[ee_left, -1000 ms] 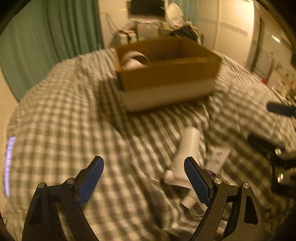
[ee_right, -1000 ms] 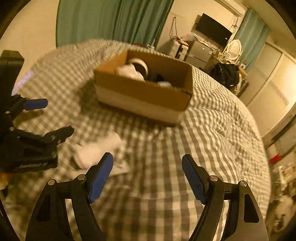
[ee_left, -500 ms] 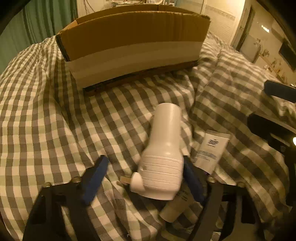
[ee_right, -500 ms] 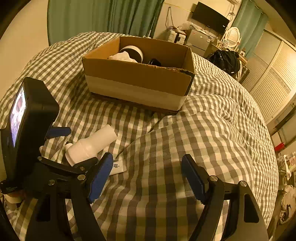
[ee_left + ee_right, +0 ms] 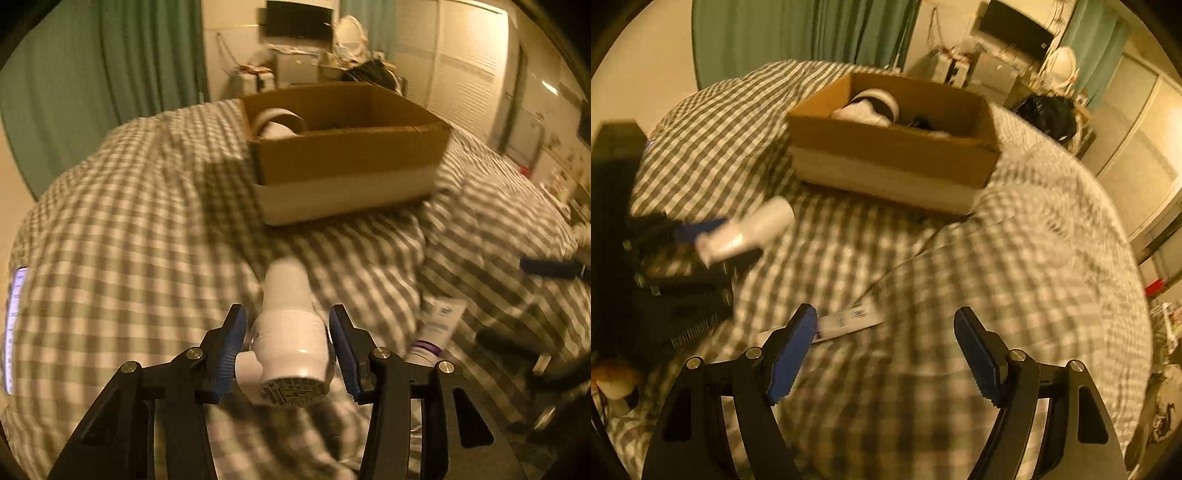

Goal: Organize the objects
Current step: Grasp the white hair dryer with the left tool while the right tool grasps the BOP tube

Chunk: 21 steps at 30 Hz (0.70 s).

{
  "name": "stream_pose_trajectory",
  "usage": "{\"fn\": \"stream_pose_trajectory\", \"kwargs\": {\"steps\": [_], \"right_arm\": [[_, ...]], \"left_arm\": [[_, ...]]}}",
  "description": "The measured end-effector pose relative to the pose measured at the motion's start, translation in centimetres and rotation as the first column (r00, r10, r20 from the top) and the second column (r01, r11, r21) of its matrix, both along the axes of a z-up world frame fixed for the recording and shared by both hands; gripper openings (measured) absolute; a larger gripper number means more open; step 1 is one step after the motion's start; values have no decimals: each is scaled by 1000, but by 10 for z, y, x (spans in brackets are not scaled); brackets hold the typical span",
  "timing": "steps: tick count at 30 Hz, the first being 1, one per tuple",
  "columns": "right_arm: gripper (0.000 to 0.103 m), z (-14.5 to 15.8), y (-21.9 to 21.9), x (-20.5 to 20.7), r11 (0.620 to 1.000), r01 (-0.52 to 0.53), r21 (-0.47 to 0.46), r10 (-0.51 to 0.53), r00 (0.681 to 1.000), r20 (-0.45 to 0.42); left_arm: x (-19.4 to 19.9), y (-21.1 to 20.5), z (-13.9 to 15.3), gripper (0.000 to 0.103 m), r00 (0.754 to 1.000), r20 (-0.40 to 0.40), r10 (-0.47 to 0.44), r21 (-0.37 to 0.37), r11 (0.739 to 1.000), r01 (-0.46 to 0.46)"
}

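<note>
My left gripper (image 5: 287,341) is shut on a white plastic bottle (image 5: 290,328) and holds it above the checked bed cover, its neck pointing toward the cardboard box (image 5: 347,162). The same bottle (image 5: 746,234) shows at the left of the right wrist view, held in the left gripper. A white tube with a purple band (image 5: 436,328) lies on the cover to the right of the bottle. In the right wrist view this tube (image 5: 849,319) lies just ahead of my open, empty right gripper (image 5: 886,347). The box (image 5: 894,147) holds white and dark items.
The checked bed cover (image 5: 1015,258) is rumpled with a raised fold on the right. Green curtains (image 5: 92,74) hang behind the bed. A lit phone screen (image 5: 14,325) is at the far left. Furniture and clutter stand beyond the box.
My left gripper dropped to the bottle, closed on it and lifted it off the cover. My right gripper moved closer to the tube.
</note>
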State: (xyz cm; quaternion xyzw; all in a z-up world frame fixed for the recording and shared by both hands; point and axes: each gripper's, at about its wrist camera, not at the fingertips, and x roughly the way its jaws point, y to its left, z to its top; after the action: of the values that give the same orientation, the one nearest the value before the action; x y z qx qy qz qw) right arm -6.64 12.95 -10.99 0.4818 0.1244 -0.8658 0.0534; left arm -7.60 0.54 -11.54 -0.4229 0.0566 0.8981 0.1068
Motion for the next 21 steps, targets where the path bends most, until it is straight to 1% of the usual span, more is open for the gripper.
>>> {"fn": "stream_pose_trajectory", "kwargs": {"steps": [2,4,6,10,14,17,19,20,21], "right_arm": [[76,-11,-10,-1,999,-26,-24,27,998,49],[76,-25,-21,-3,999,-41,-26,43,994,104],[76,-40,-31,-7,998,-57,-25,60,985,165],[76,-63,-38,-18,997,-64,-42,73,966,249],[76,-72,-33,-36,994,-9,-108,39,958,285],[76,-77,-37,-45,994,2,-109,30,958,287],[61,-78,-43,-45,995,-11,-100,37,964,263],[42,-77,-44,-44,994,-18,-106,44,967,253],[37,-76,-44,-43,993,-22,-117,51,968,247]], "left_arm": [[-5,-8,0,47,1000,0,13,14,1000,-13],[-4,-16,-1,47,1000,-7,23,17,1000,-23],[-5,-19,-5,47,1000,-16,27,15,1000,-27],[-1,-33,-3,47,999,-18,45,39,998,-44],[-2,-43,-3,47,998,1,56,74,996,-56],[-1,-43,-4,47,998,5,55,78,995,-55],[-1,-44,-5,47,998,11,59,85,995,-60],[-1,-45,-5,47,998,13,59,88,994,-60],[0,-45,-5,47,998,11,59,86,995,-59]]}}
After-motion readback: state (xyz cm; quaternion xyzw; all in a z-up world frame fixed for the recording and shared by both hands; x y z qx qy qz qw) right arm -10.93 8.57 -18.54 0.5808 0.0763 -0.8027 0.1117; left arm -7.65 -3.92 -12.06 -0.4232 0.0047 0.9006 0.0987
